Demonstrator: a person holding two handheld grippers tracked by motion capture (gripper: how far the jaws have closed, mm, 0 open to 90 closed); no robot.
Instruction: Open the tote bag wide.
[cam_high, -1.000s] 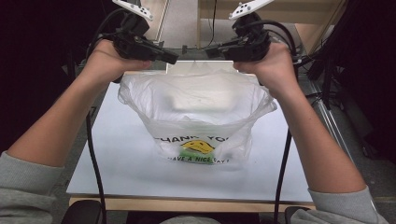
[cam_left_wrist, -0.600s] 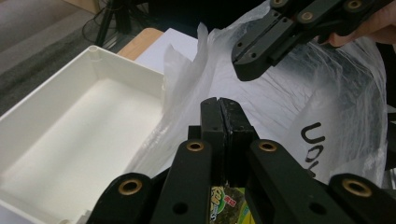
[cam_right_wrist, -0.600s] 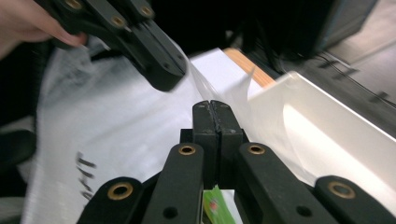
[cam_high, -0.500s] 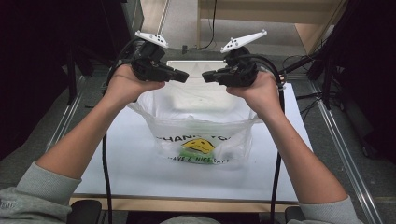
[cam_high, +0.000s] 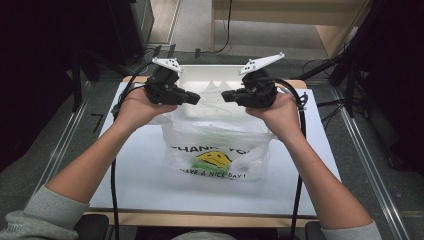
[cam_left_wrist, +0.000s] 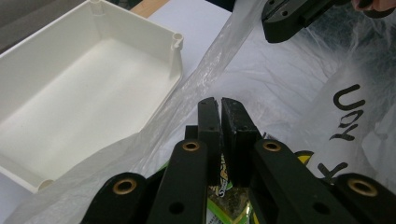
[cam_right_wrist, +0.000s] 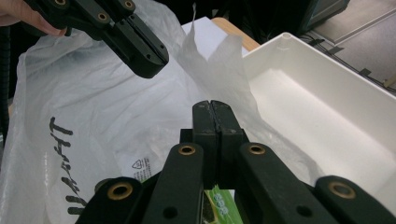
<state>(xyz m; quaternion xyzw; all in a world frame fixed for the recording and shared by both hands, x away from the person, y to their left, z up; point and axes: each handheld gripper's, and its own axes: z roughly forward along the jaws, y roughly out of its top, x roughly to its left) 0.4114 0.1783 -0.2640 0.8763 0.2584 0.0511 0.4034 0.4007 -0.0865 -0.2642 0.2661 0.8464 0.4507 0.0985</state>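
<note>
A clear plastic bag (cam_high: 215, 150) printed with a yellow smiley face and black lettering rests on the white table mat (cam_high: 150, 185), its mouth raised between the two hands. The left gripper (cam_high: 196, 98) and the right gripper (cam_high: 225, 95) point toward each other above the bag's top edge, near each other but apart. In the left gripper view, the left gripper's jaws stand nearly together with a thin slit between them (they have just been opening a little), and the bag's film runs beside and beneath them; whether any film is in the slit cannot be told. In the right gripper view, the right gripper's jaws are pressed together, and a peak of the bag's film rises just behind their tips. A green packet (cam_left_wrist: 224, 196) shows through the film beneath the jaws. A white plastic tray (cam_high: 200, 77) sits just beyond the bag at the far edge of the mat.
</note>
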